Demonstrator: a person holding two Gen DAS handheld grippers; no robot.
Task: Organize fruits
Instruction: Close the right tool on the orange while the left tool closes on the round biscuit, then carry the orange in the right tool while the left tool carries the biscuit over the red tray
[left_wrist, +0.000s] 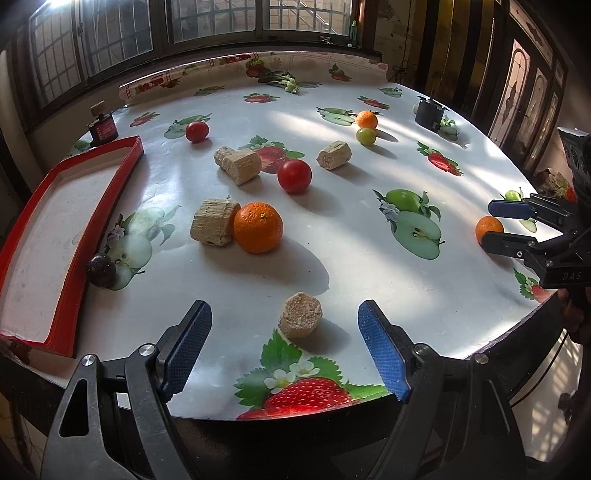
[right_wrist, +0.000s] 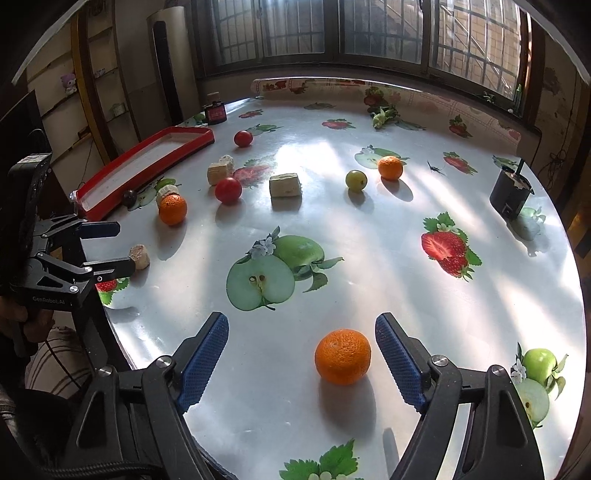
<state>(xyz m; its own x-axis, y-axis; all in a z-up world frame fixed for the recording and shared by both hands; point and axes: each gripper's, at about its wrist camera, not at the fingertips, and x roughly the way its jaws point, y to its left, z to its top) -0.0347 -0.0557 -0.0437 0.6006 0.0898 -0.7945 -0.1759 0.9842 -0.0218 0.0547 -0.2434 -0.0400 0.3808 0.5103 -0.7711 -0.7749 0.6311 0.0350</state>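
Note:
My left gripper hangs open over the table's near edge, with a beige block lying loose between its fingers. My right gripper is open around a small orange, which sits nearer the right finger, untouched. Further in lie a big orange, two red tomatoes, another orange, a green fruit and a dark plum beside the empty red tray on the left.
Several more beige blocks are scattered among the fruit. A black cup stands far right, a dark bottle behind the tray, greens at the back. The round table's edge runs just under both grippers.

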